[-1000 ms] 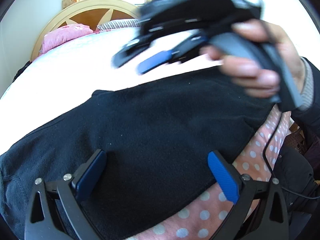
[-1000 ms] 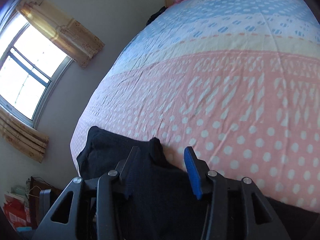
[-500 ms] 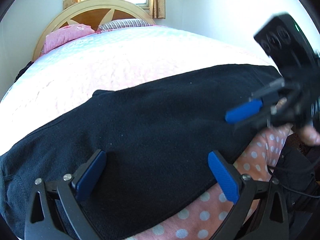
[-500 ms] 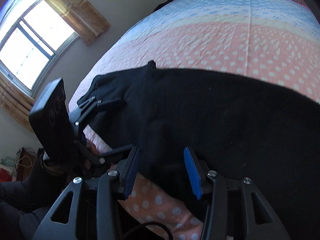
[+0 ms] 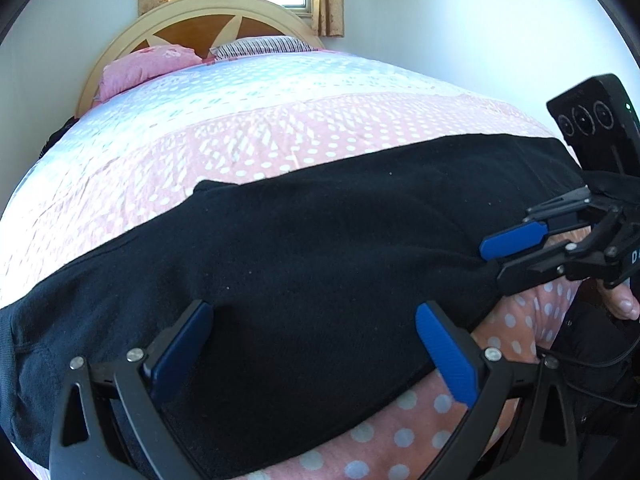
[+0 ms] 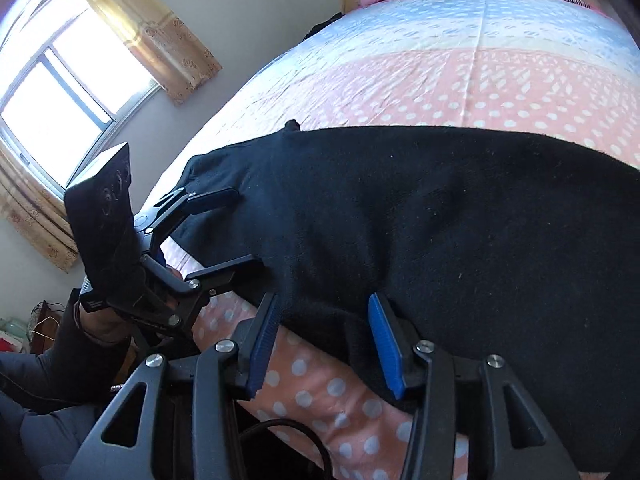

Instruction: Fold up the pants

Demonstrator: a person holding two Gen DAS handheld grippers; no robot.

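Your right gripper (image 6: 324,344) hangs with fingers parted over the black pants' (image 6: 460,220) near edge on the bed (image 6: 400,72); your left gripper (image 6: 236,232) straddles their end.

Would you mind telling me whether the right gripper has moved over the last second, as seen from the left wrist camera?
Yes. The right gripper came down from up near the headboard to the near right edge of the black pants, jaws open.

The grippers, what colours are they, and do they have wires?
Both the left gripper and right gripper are black frames with silver screws and ribbed blue pads. A thin black cable trails from the right one. Dark sleeves cover the wrists.
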